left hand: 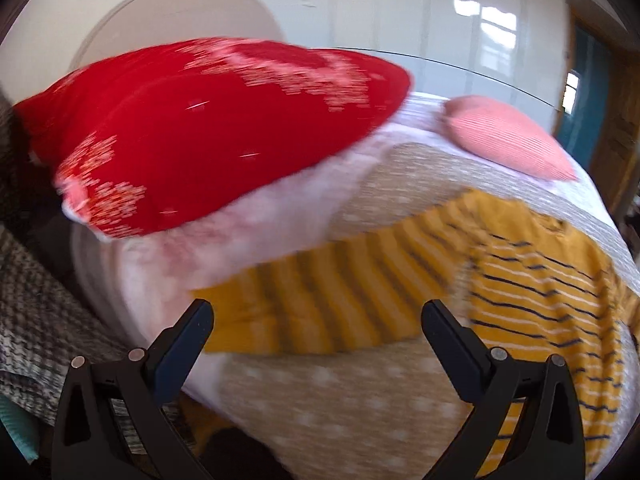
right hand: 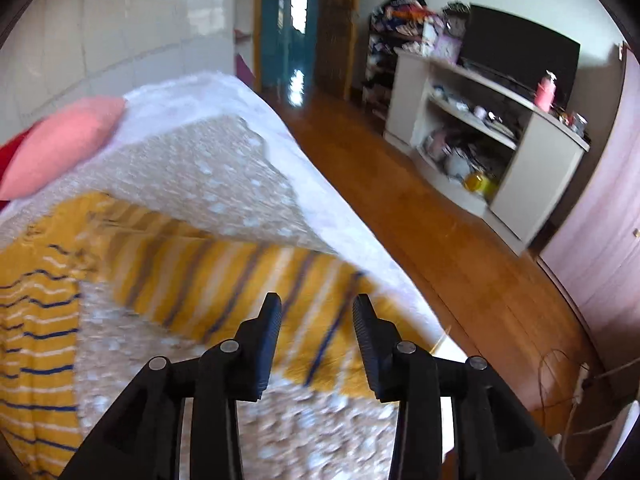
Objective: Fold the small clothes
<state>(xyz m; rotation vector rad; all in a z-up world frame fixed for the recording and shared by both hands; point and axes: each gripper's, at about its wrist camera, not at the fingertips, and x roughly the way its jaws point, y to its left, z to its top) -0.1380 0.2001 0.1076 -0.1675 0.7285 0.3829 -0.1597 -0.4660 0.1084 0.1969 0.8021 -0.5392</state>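
Right wrist view: right gripper, jaws apart and empty, over the striped top's sleeve near the bed edge.

The black plastic left gripper has dark navy finger pads and round silver pivot pins. The black plastic right gripper carries ribbed black pads and matching silver pins.

You stand at a bed with a beige white-dotted cover over white bedding, a red pillow and a pink cushion near its head. Beyond it you see glossy white wardrobe panels reflecting window light, and a teal door. To your right a wooden floor runs to a cluttered white shelf unit carrying a dark television.
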